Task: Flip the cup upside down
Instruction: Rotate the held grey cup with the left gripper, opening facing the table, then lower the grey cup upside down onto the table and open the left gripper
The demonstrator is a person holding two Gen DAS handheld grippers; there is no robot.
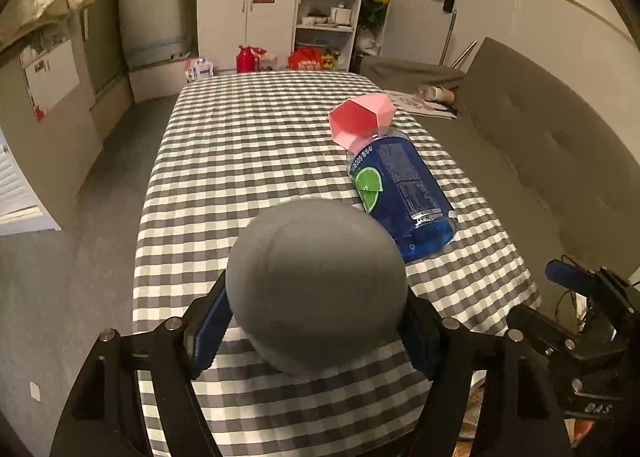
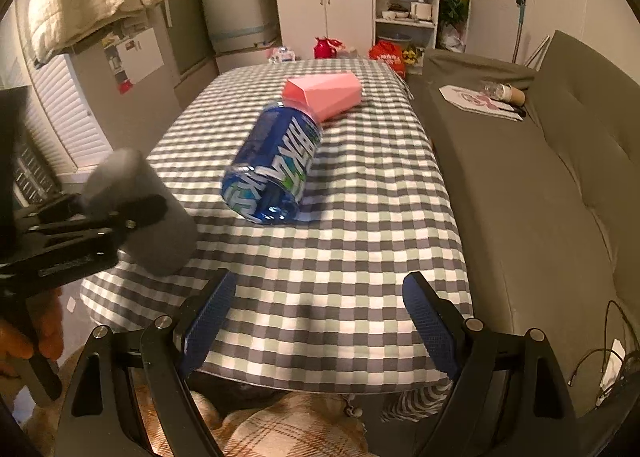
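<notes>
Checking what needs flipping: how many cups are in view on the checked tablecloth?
2. A grey cup is clamped in the left gripper near the front edge; a pink faceted cup lies on its side farther back, touching the blue bottle.

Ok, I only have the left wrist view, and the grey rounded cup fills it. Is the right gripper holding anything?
Observer: No. The right gripper is open and empty, over the near edge of the checked tablecloth.
Operator: How does the cup sit in the left gripper?
Observer: In the left gripper, the grey rounded cup is tilted, rounded end up, wider end down by the cloth's corner.
Operator: And the bottle's hidden side?
Observer: The blue plastic bottle shows large white lettering.
</notes>
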